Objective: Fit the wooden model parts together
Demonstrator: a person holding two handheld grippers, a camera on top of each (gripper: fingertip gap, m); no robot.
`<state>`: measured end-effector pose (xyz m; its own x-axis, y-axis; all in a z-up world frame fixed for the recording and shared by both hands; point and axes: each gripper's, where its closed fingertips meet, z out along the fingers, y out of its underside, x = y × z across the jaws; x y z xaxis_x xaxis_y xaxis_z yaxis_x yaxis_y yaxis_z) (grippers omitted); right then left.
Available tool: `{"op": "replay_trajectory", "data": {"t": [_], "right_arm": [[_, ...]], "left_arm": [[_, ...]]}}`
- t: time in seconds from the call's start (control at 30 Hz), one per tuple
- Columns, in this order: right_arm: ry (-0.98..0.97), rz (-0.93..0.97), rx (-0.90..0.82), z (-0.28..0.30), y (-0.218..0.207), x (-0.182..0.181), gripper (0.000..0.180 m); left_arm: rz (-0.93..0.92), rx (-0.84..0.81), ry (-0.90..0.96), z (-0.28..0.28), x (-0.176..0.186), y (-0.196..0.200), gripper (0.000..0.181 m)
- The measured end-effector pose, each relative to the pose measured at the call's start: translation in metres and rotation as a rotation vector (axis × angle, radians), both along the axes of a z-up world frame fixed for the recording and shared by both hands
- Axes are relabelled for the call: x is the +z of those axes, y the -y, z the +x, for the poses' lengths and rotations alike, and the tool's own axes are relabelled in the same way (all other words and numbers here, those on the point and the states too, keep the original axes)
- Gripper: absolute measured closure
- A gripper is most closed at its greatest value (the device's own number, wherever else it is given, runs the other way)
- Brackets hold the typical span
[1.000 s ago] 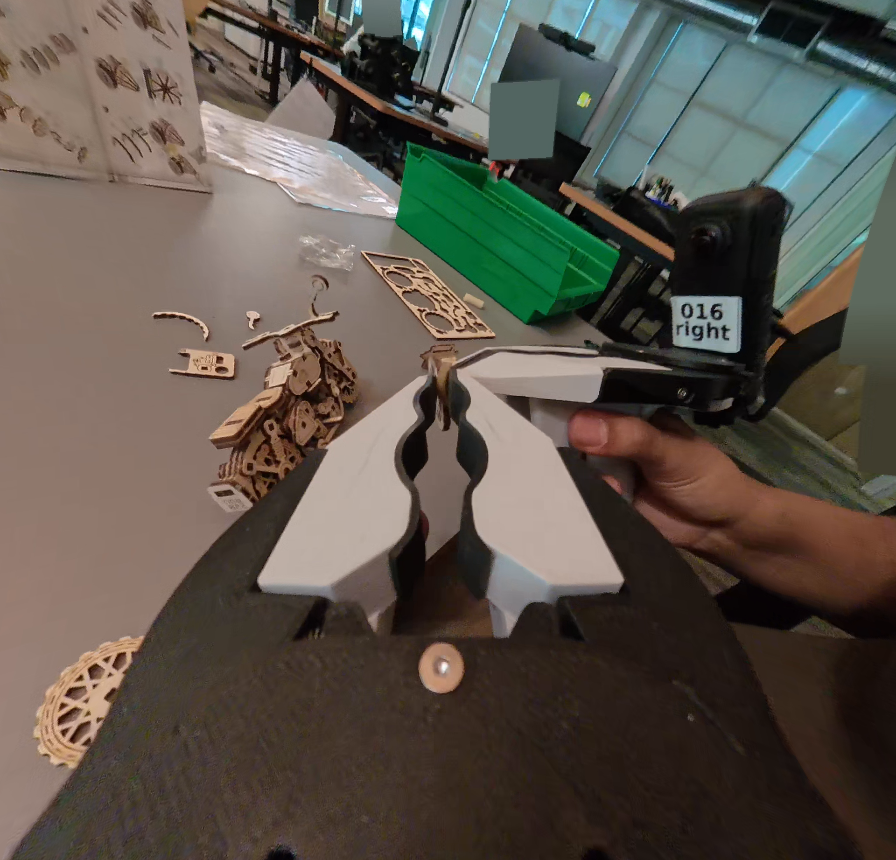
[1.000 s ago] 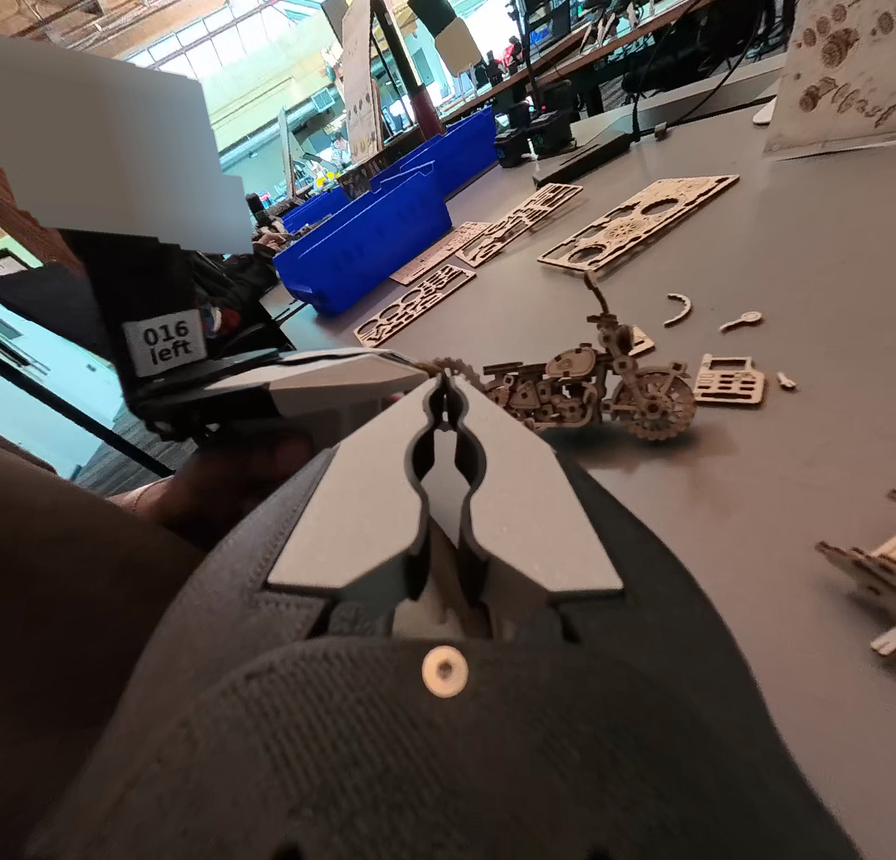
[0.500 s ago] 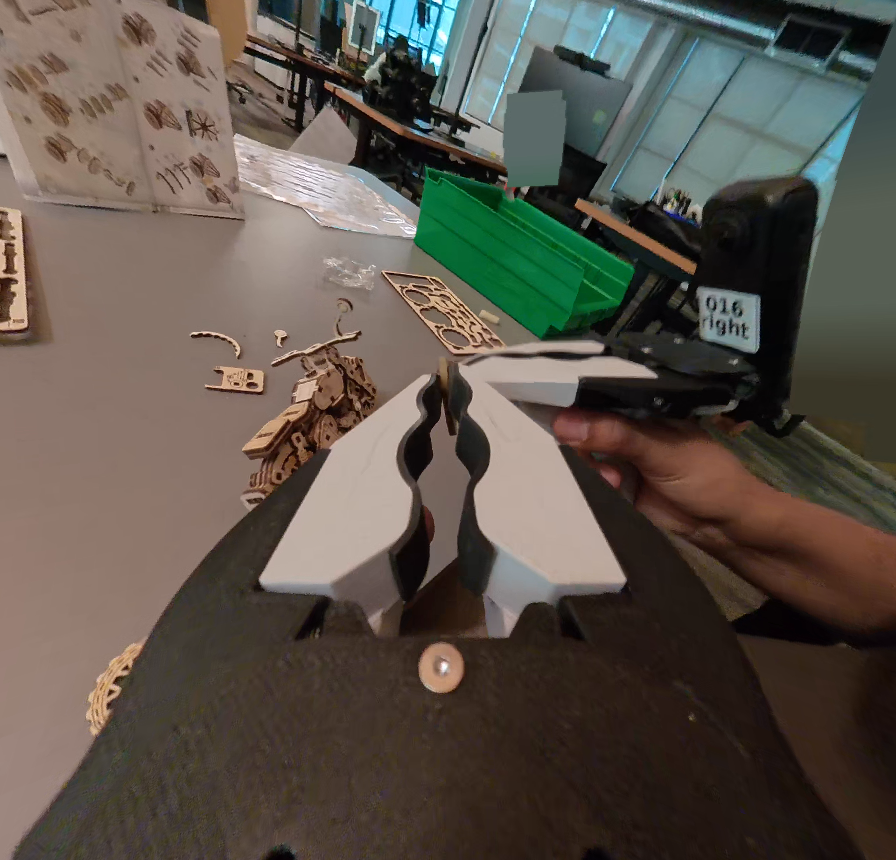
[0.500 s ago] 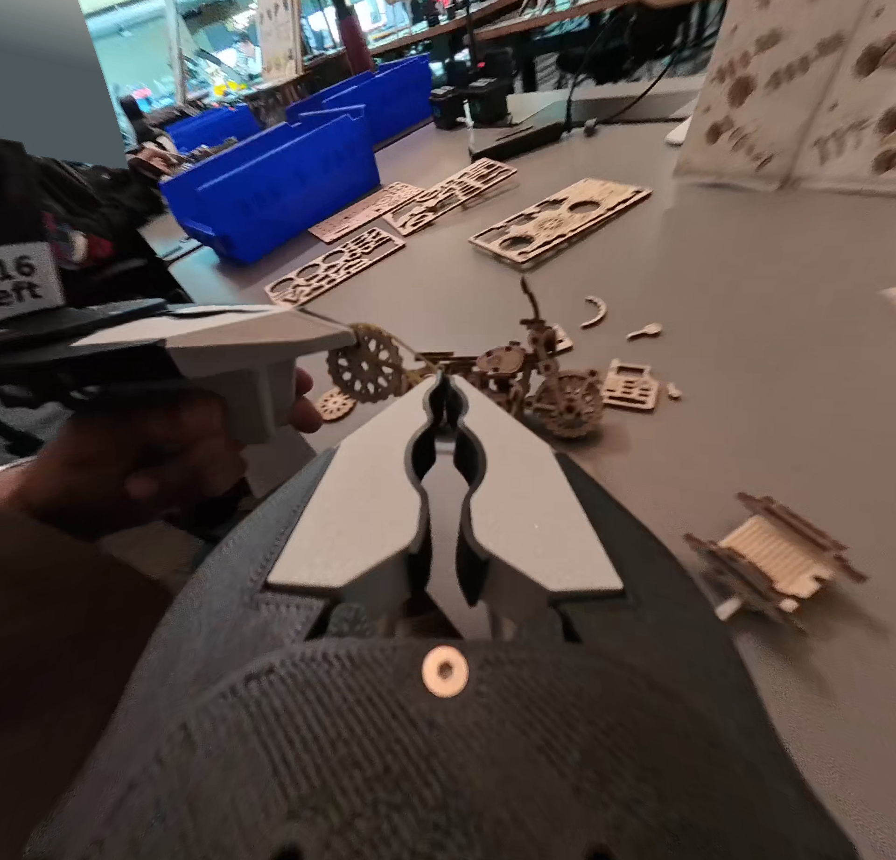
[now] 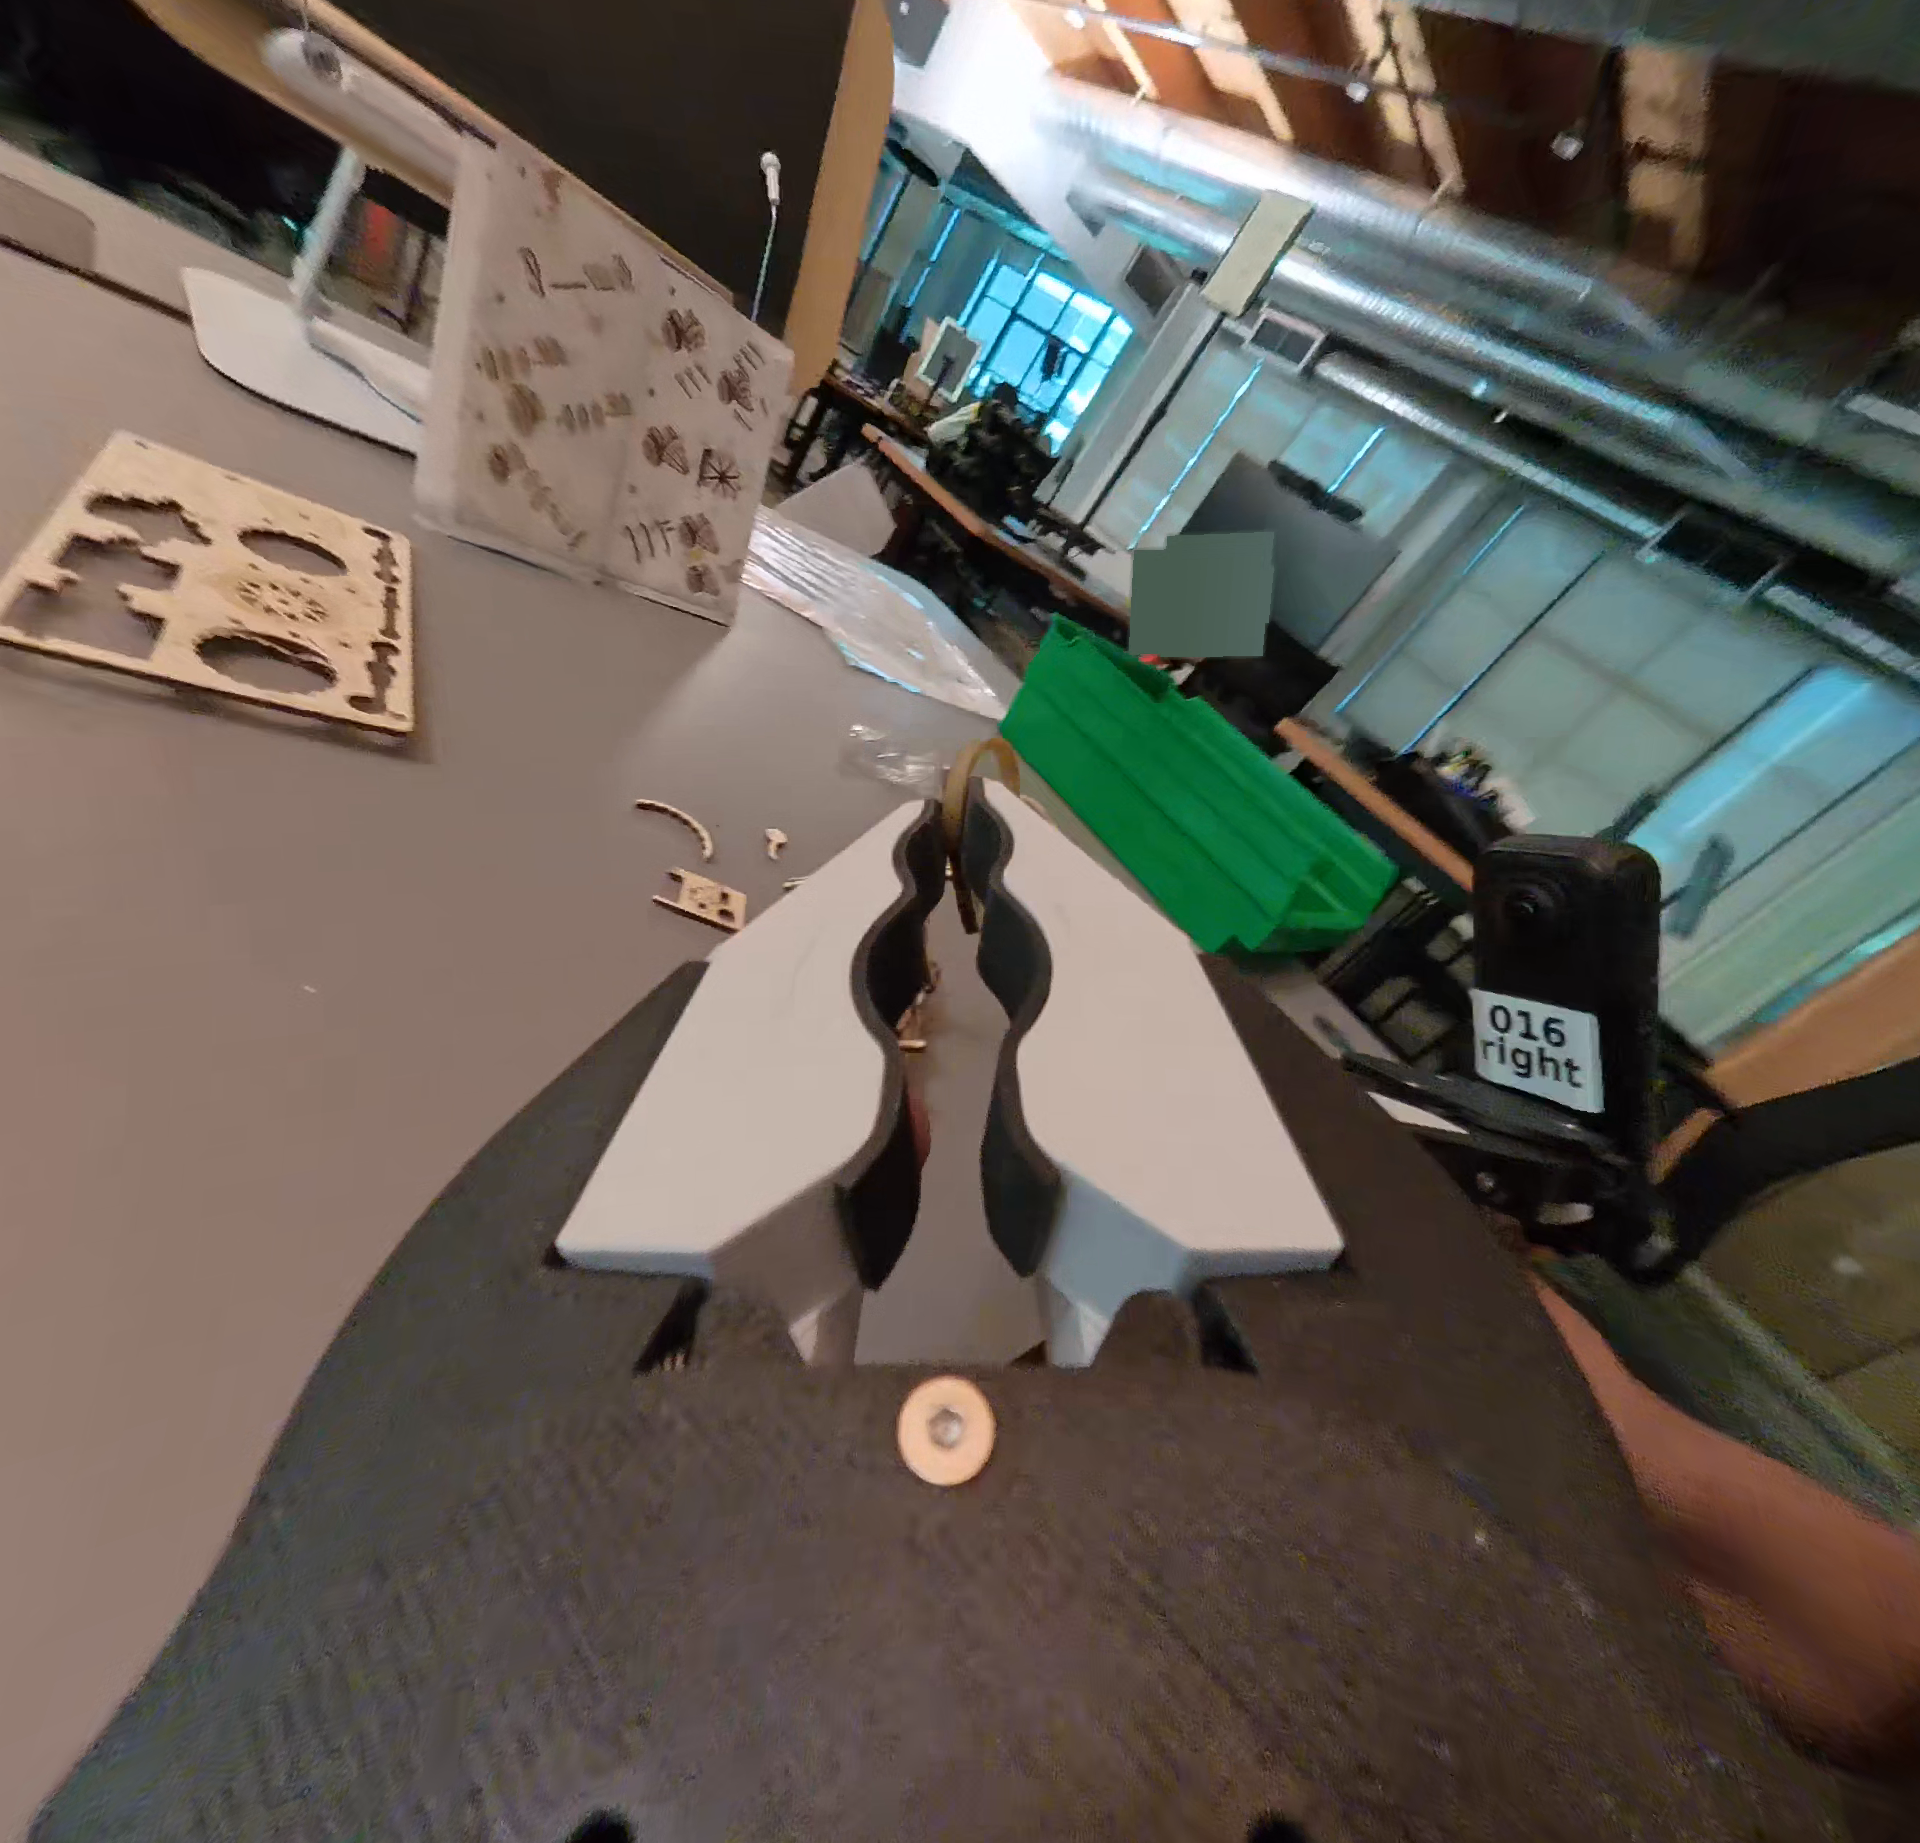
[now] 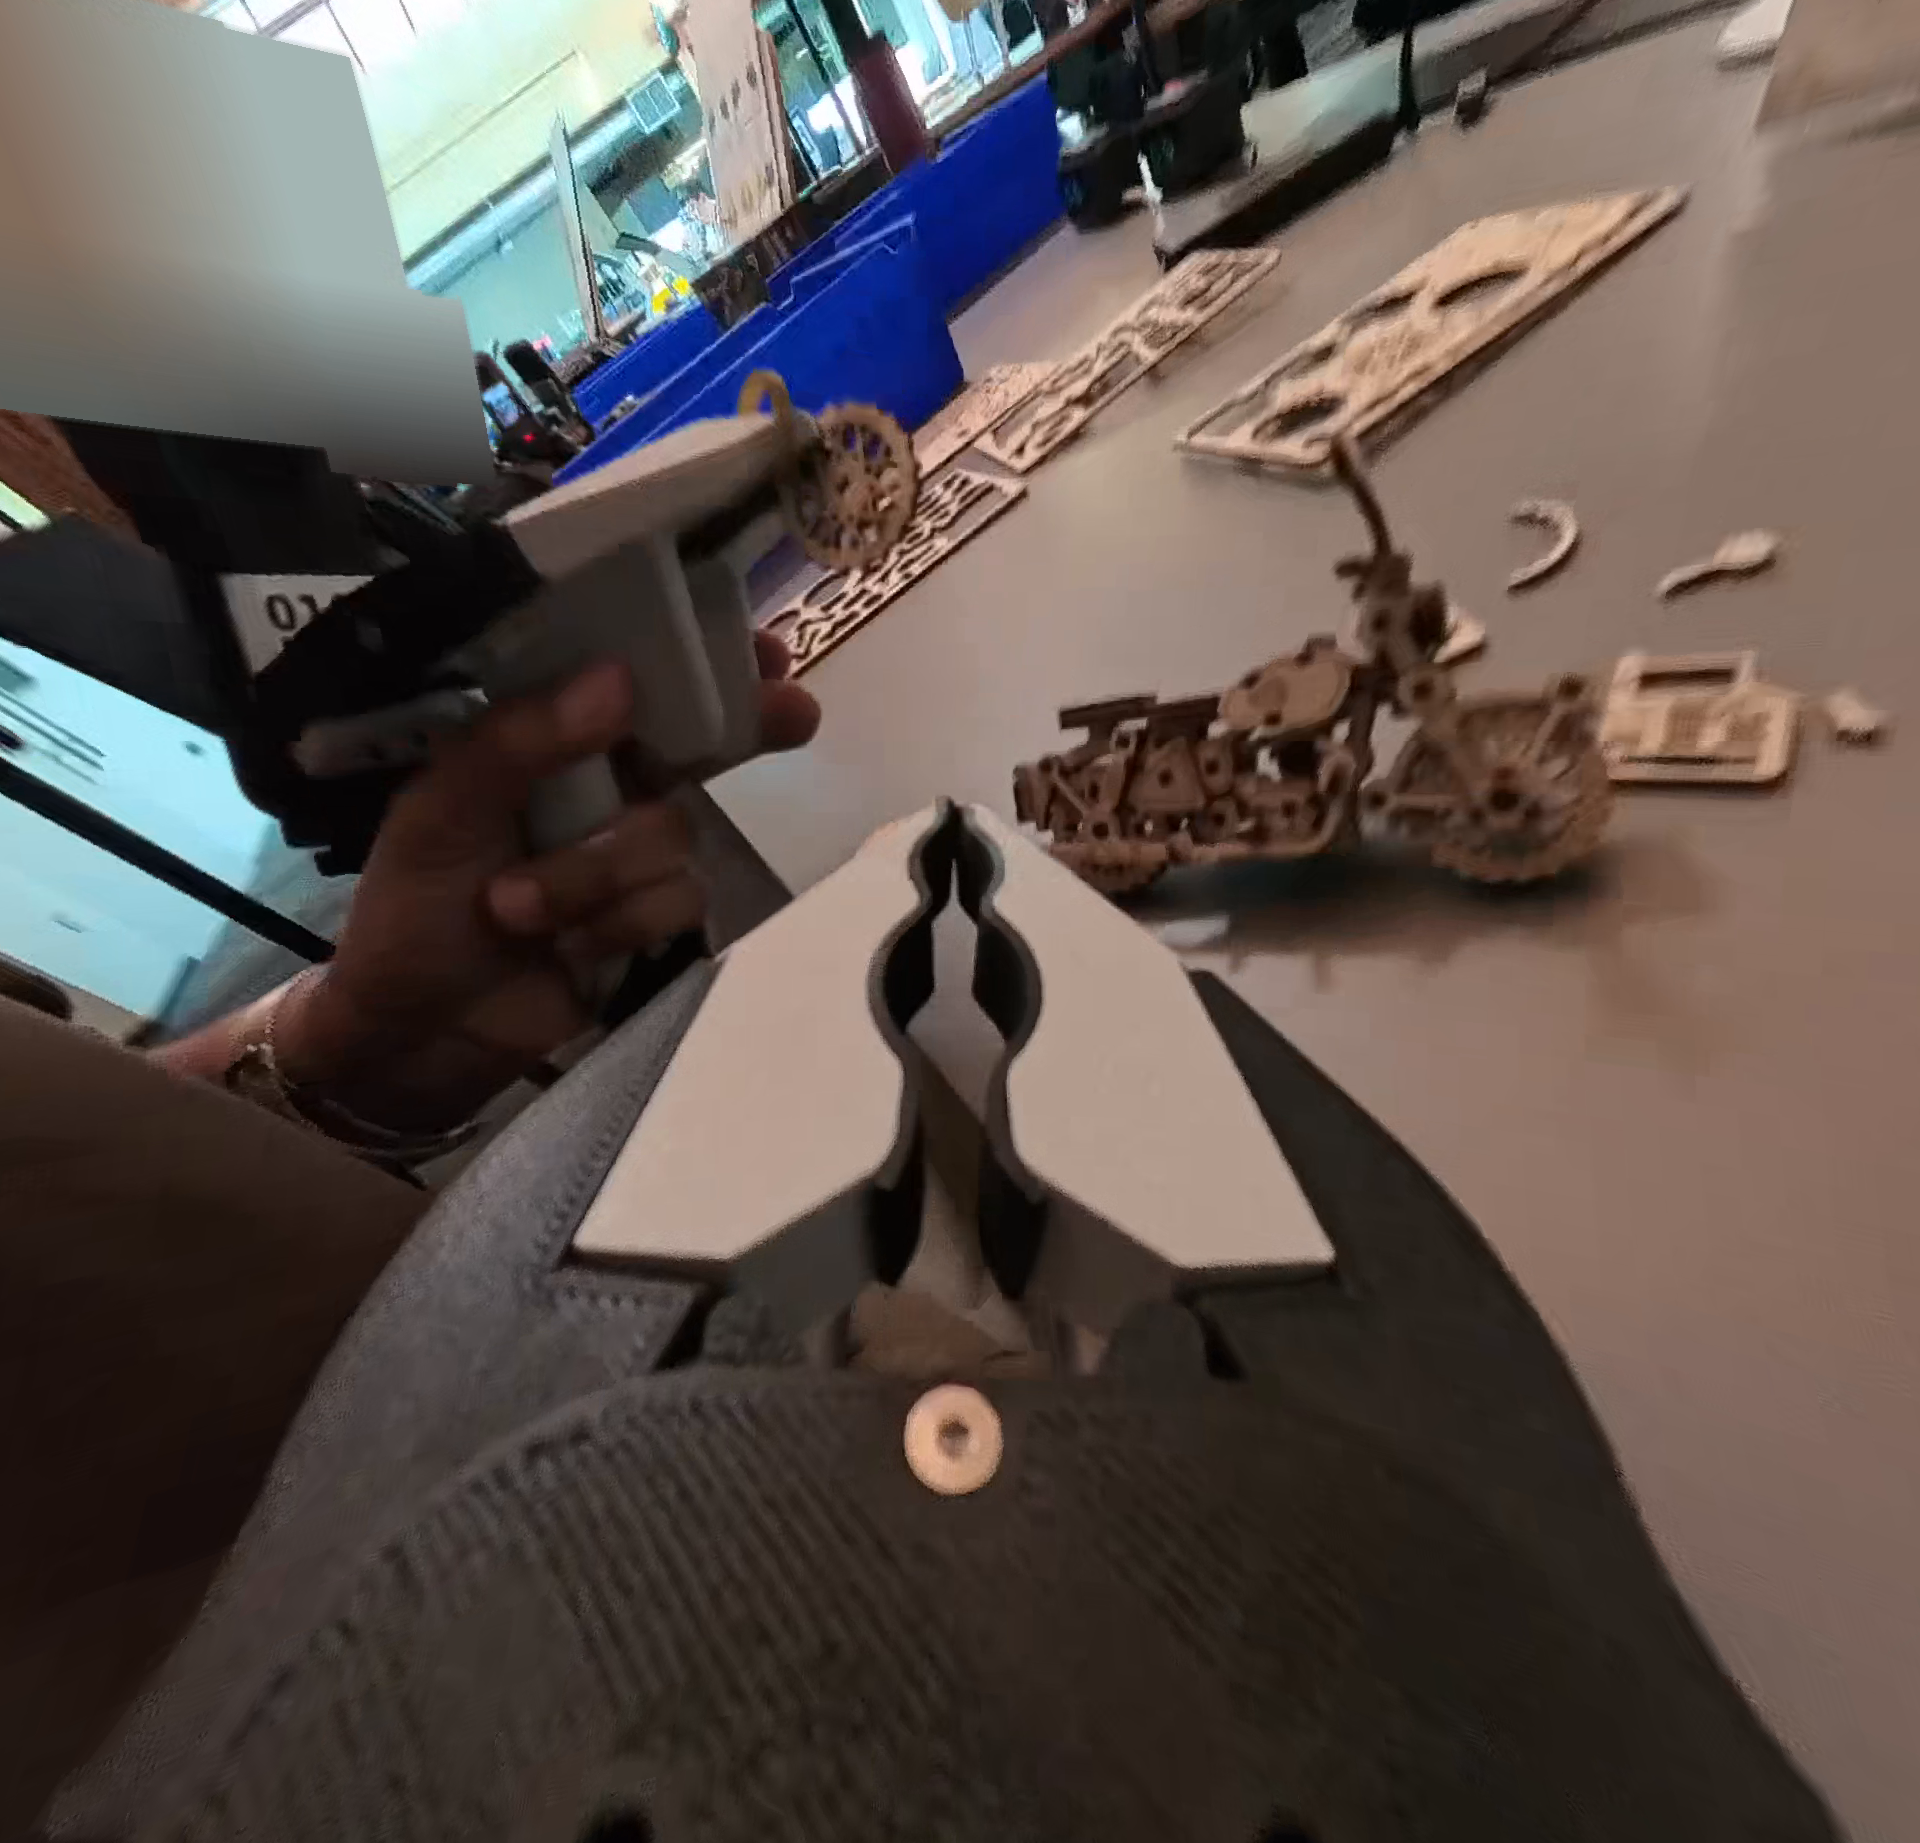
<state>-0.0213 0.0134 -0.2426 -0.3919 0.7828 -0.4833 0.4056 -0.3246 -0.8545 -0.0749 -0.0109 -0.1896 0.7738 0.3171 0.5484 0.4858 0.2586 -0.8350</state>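
Observation:
My left gripper (image 5: pixel 951 817) is shut on a wooden spoked wheel (image 5: pixel 961 863), seen edge-on between the fingers, with a small ring sticking up past the tips. In the right wrist view the left gripper (image 6: pixel 779 448) holds this wheel (image 6: pixel 862 494) in the air at upper left. My right gripper (image 6: pixel 951 822) is shut with nothing between the tips, low over the table and apart from the wheel. The wooden motorcycle model (image 6: pixel 1320 765) stands upright on the grey table (image 6: pixel 1558 1118), just right of and beyond the right gripper's tips.
Loose parts lie by the model: a curved strip (image 6: pixel 1548 541), a small pin-like piece (image 6: pixel 1714 567) and a flat cut plate (image 6: pixel 1699 718). Punched wooden sheets (image 6: pixel 1434 328) (image 5: pixel 229 588), blue bins (image 6: pixel 831 339), a green bin (image 5: pixel 1174 817) and a standing instruction sheet (image 5: pixel 613 432) lie farther back. The left gripper's tips are roughly 8 cm from the right gripper's. The flat cut plate (image 6: pixel 1699 718) lies around 15 cm away from my right fingertips.
The grippers, which met tip to tip at the wheel, have separated. My left gripper has lifted the wheel up and away; my right gripper has dropped back toward the table.

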Motion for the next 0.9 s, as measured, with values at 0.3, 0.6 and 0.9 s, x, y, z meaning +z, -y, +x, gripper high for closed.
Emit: {"op": "replay_trajectory", "data": {"t": [0.3,0.6,0.9], "right_arm": [[-0.137,-0.092,-0.021,0.002,-0.009,0.031,0.144],[-0.062,-0.379,0.133,0.018,-0.013,0.037,0.178],[0.034,-0.515,0.181,0.018,-0.015,0.026,0.178]], "left_arm": [[0.0,-0.261,0.05,0.044,-0.013,-0.033,0.178],[0.178,-0.487,0.315,0.063,-0.01,-0.039,0.176],[0.04,-0.527,0.289,0.071,-0.026,-0.048,0.158]]}}
